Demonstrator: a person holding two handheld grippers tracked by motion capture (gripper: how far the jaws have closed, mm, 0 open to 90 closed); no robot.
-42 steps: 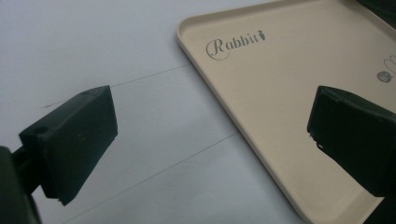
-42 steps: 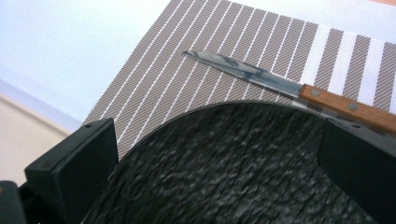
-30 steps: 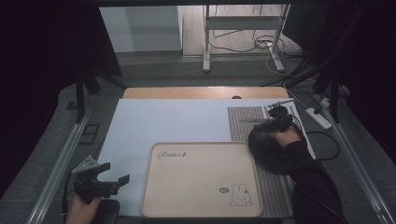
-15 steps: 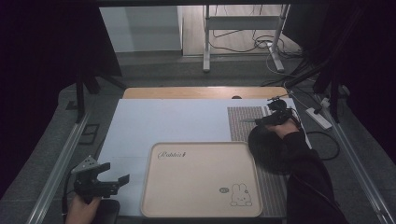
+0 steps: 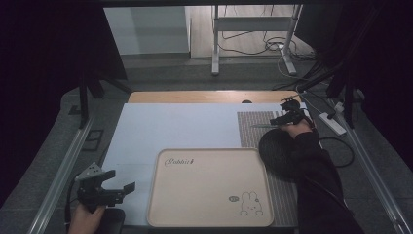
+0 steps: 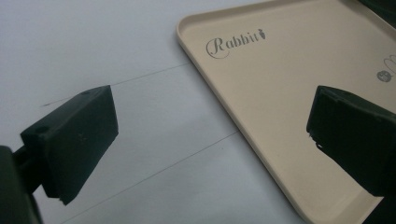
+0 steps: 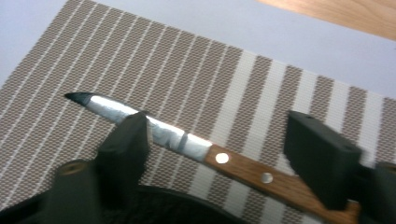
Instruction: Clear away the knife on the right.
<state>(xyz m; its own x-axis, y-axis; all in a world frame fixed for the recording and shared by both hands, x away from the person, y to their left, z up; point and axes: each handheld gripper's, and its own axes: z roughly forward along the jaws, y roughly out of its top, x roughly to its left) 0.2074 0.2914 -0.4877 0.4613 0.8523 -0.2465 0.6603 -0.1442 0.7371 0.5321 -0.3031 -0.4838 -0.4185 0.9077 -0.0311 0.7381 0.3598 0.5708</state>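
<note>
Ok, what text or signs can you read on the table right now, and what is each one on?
"Rabbit", in script with a small carrot after it: on the beige tray, near one corner.
Small round dark mark beside the rabbit drawing on the tray: too small to read.
Nothing else carries text.

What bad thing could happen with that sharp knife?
The right gripper straddles the knife where blade meets wooden handle, with its jaws just closing and not yet pressing. Gripped there, the knife might tip or slip. Its point could also snag the striped mat. The black round thing nearby might get bumped.
</note>
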